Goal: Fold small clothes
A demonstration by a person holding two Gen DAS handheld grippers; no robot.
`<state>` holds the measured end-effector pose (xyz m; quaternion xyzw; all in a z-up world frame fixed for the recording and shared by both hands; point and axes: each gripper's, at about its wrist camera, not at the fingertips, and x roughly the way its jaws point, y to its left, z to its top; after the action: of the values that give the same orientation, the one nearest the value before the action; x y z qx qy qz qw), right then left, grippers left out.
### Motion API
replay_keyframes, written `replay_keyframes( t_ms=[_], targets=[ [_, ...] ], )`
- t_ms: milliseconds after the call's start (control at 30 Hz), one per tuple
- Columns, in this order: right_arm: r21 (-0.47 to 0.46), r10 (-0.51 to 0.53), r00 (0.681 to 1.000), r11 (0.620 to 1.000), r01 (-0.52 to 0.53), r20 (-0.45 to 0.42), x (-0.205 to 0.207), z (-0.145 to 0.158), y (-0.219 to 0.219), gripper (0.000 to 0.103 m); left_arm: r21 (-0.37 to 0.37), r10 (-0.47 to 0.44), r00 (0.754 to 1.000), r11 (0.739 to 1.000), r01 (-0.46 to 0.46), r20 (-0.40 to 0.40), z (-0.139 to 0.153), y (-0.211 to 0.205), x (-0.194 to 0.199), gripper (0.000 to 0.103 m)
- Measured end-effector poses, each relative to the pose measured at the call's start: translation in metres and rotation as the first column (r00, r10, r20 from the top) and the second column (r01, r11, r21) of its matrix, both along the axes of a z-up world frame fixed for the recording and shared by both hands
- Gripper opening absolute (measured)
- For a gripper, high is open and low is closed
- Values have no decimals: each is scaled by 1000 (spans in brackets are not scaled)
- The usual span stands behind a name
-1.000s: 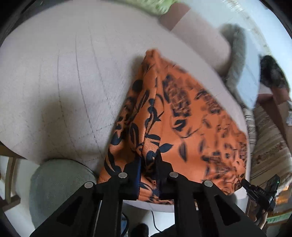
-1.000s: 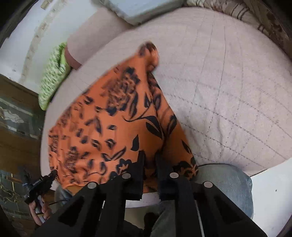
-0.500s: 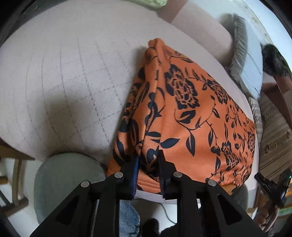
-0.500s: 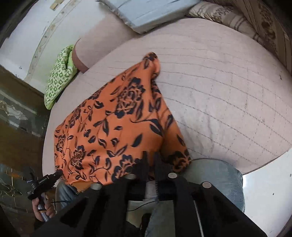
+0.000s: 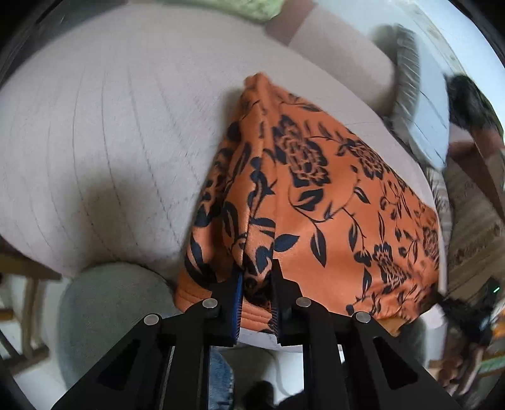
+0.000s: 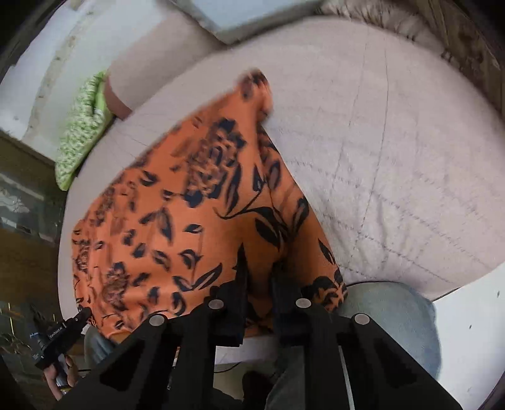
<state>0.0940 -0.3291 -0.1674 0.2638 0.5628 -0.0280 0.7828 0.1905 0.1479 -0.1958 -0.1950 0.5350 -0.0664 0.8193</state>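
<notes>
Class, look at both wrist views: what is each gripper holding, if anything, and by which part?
Both hold the orange floral garment by its near hem: the left gripper and the right gripper each pinch a bunched fold at opposite ends of it.

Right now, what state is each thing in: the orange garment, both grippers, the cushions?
Orange garment: lying on the quilted bed cover, partly folded, near edge pinched at two places.
Left gripper: shut on the garment's near edge; jaws have just been closing.
Right gripper: shut on the garment's near edge; jaws have just been closing.
Green cushion: resting at the bed's far edge.
Pale blue cushion: lying behind the bed, blurred.
</notes>
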Motion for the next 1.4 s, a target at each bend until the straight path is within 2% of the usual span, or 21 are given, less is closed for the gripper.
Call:
replay_keyframes(
  t_ms=[33, 67, 133, 167, 200, 233, 267, 300, 367, 433, 500, 600, 667, 733, 867, 933, 1067, 1167, 1233, 1300, 1400],
  targets=[
    [-2, 6, 1000, 1000, -6, 15, -1, 4, 2, 14, 4, -6, 1000, 1000, 6, -5, -2, 0, 0, 15],
    [-8, 24, 1000, 1000, -24, 18, 0, 6, 6, 20, 3, -5, 1000, 1000, 5, -21, -5, 1, 2, 17],
    [-51, 24, 999, 998, -26, -29, 2, 7, 12, 21, -55, 36, 998, 998, -39, -50, -8, 11, 3, 20],
    [-59, 23, 1000, 998, -24, -19, 2, 13, 15, 24, -83, 53, 997, 995, -57, -49, -6, 15, 1, 22],
    [-57, 33, 999, 998, -33, 9, 2, 21, 20, 28, -98, 77, 996, 992, -80, -34, -2, 20, -2, 24],
    [-52, 47, 998, 998, -45, 37, 2, 30, 25, 40, -92, 95, 995, 991, -95, -11, 2, 23, -5, 27],
    [-40, 69, 995, 997, -66, 70, 5, 40, 35, 51, -78, 111, 994, 991, -110, 13, 7, 28, -8, 35],
    [-29, 94, 992, 995, -92, 86, 9, 47, 44, 55, -57, 131, 991, 990, -129, 36, 11, 31, -11, 47],
    [23, 187, 975, 981, -191, 121, 24, 57, 74, 58, -42, 136, 989, 990, -135, 48, 11, 30, -10, 53],
    [79, 273, 954, 956, -284, 127, 44, 61, 108, 58, -42, 118, 992, 992, -117, 31, 7, 26, -5, 53],
    [70, 336, 933, 936, -346, 130, 59, 67, 144, 58, -58, 122, 992, 991, -119, 43, 5, 23, 0, 54],
    [61, 465, 874, 877, -476, 142, 82, 77, 201, 60, -81, 119, 993, 990, -117, 11, -11, 23, 13, 55],
    [79, 534, 834, 833, -547, 138, 99, 77, 237, 60, -121, 104, 994, 987, -106, -18, -26, 25, 21, 55],
    [92, 589, 801, 796, -598, 106, 114, 71, 266, 60, -137, 107, 994, 985, -105, 2, -34, 27, 23, 55],
    [144, 644, 765, 755, -640, 23, 139, 51, 306, 60, -254, 133, 991, 959, -125, 14, -43, 43, 19, 52],
    [178, 660, 751, 741, -648, -15, 147, 40, 320, 60, -263, 126, 992, 958, -116, 24, -45, 46, 18, 51],
    [229, 682, 723, 725, -650, -108, 156, 18, 348, 60, -328, 112, 993, 940, -96, 28, -49, 58, 14, 47],
    [225, 695, 703, 716, -661, -149, 158, 11, 365, 60, -317, 103, 994, 944, -88, 29, -52, 57, 14, 47],
    [222, 696, 698, 717, -661, -169, 159, 7, 372, 59, -294, 104, 994, 952, -91, 29, -53, 55, 15, 41],
    [224, 687, 700, 726, -650, -193, 164, 0, 378, 59, -303, 98, 995, 949, -84, 33, -54, 55, 14, 19],
    [219, 690, 688, 724, -654, -224, 169, -5, 390, 57, -288, 100, 992, 955, -74, 77, -46, 52, 11, 15]
  ],
)
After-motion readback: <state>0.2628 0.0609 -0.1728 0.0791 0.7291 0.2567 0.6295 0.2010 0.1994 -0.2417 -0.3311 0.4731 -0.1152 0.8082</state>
